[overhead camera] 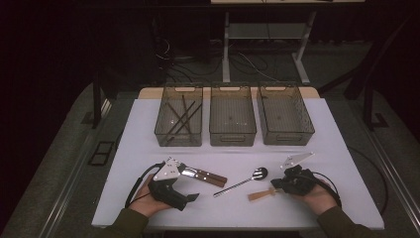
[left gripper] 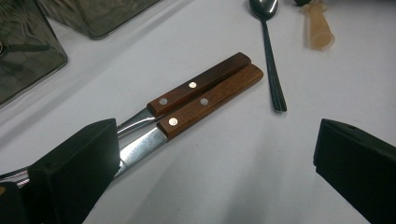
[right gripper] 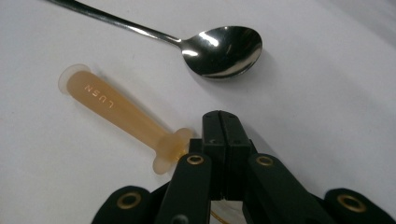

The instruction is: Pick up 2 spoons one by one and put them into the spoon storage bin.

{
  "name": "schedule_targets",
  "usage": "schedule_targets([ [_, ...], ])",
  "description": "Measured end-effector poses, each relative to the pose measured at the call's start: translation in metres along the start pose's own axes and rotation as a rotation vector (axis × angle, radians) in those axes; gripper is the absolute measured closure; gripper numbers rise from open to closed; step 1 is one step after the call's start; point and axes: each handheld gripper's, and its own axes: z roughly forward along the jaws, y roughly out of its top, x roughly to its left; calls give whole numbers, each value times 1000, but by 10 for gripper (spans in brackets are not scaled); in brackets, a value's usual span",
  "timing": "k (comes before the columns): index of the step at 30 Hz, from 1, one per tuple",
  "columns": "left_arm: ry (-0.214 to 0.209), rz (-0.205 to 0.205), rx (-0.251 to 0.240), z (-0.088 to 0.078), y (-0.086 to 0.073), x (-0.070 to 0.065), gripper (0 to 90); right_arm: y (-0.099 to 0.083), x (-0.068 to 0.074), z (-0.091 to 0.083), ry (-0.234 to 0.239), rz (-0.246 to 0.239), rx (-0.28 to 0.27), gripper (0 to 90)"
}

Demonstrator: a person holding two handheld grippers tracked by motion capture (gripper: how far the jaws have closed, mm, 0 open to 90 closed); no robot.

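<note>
From the high view, a white surface carries three mesh bins along its far edge; the left bin has some thin dark utensils in it, while the middle bin and the right bin look bare. Nearer the person lie two wooden-handled knives, a spoon and a small amber-handled tool, so the work appears to be sorting cutlery into the bins. The left claw rests by the blade end of the knives, and the right claw sits at one end of the amber tool. In the left gripper view, the left claw stands wide apart, gripping nothing, with the knife blades running past its one jaw and the two wooden handles lying side by side beyond, just beside the spoon handle. In the right gripper view, the right claw is pressed together with nothing visibly between the pads, its tip touching or just beside the flared collar of the amber tool, with the spoon bowl close ahead. The step in hand looks like choosing and lining up a piece; next, the right claw would probably need to part before it can straddle the amber handle.
</note>
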Motion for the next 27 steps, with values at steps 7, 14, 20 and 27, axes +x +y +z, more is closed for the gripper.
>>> schedule_targets([
  [7, -1, 3, 4, 0, 0, 0, 0, -12, 3, -8, 1, 2, 8, 894],
  [14, -2, 2, 5, 0, 0, 0, 0, -23, 6, -16, -10, -4, 17, 894],
  [20, -3, 4, 8, 0, 0, 0, 0, -25, 6, -18, -3, -8, 15, 894],
  [27, -4, 5, 8, 1, 0, 0, 0, -19, 3, -26, 52, -6, -80, 800],
])
